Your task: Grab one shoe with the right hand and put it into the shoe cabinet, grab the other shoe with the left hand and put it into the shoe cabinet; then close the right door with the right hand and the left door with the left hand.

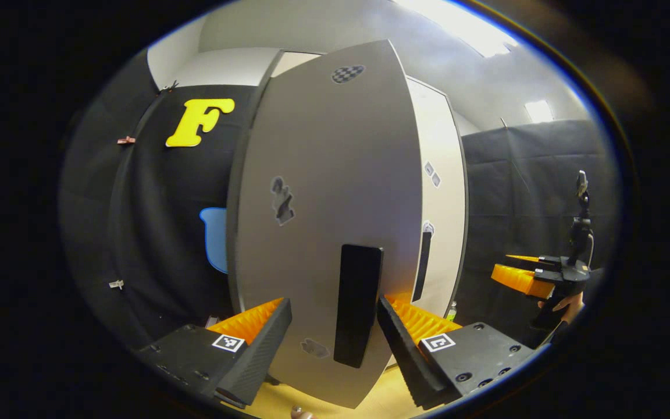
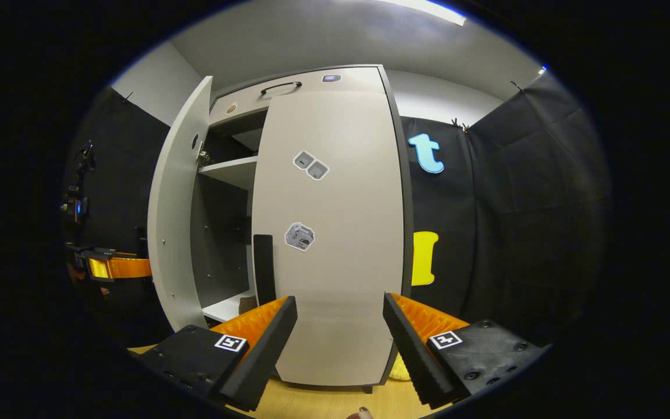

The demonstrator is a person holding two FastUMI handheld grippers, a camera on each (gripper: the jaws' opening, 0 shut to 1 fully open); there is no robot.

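Note:
The shoe cabinet [image 2: 312, 81] stands in front of me in the right gripper view. Its right door [image 2: 335, 233] is shut flat, with a black handle [image 2: 263, 267] at its left edge. The left door [image 2: 175, 233] swings out wide, baring shelves [image 2: 230, 170]; a small brown shape [image 2: 248, 304], too hidden to name, lies on the bottom shelf. My right gripper [image 2: 341, 343] is open, a short way off the shut door. In the left gripper view the left door [image 1: 323, 203] is very close, its black handle [image 1: 358, 302] between the fingers of my open left gripper [image 1: 335, 343].
Black cloth walls close in both sides. The floor [image 2: 323, 401] is pale wood. The right gripper [image 1: 535, 278], held by a hand, is off to the right in the left gripper view; the left gripper [image 2: 115, 267] sits behind the open door in the right gripper view.

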